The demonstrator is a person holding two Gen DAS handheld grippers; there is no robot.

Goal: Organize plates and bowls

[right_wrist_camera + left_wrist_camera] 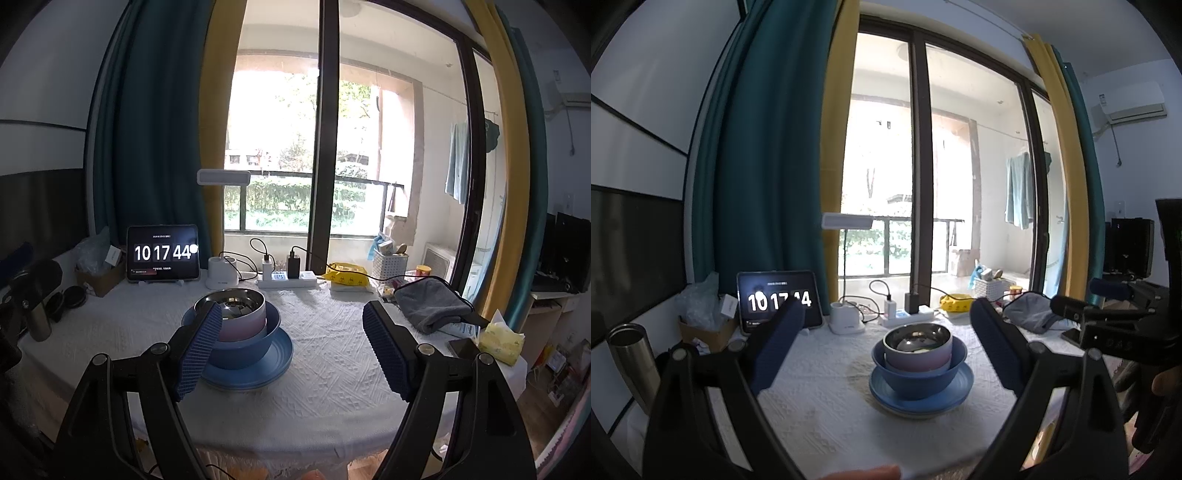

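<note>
A stack stands on the white tablecloth: blue plates (921, 400) at the bottom, a blue bowl (919, 373) on them, and a pink bowl with a steel inside (916, 341) nested on top. In the right wrist view the same blue plates (255, 369), blue bowl (243, 350) and pink steel-lined bowl (236, 306) sit left of centre. My left gripper (886, 321) is open, held back from the stack with nothing between its fingers. My right gripper (291, 314) is open too, off to the right of the stack; its left finger hides part of the bowls.
Along the table's back edge stand a tablet clock (162, 253), a white lamp base (220, 275), a power strip with chargers (288, 278), a yellow packet (347, 277) and a white basket (389, 262). A grey cloth (432, 302), a phone (463, 347) and tissues (502, 339) lie right. A steel flask (633, 358) stands left.
</note>
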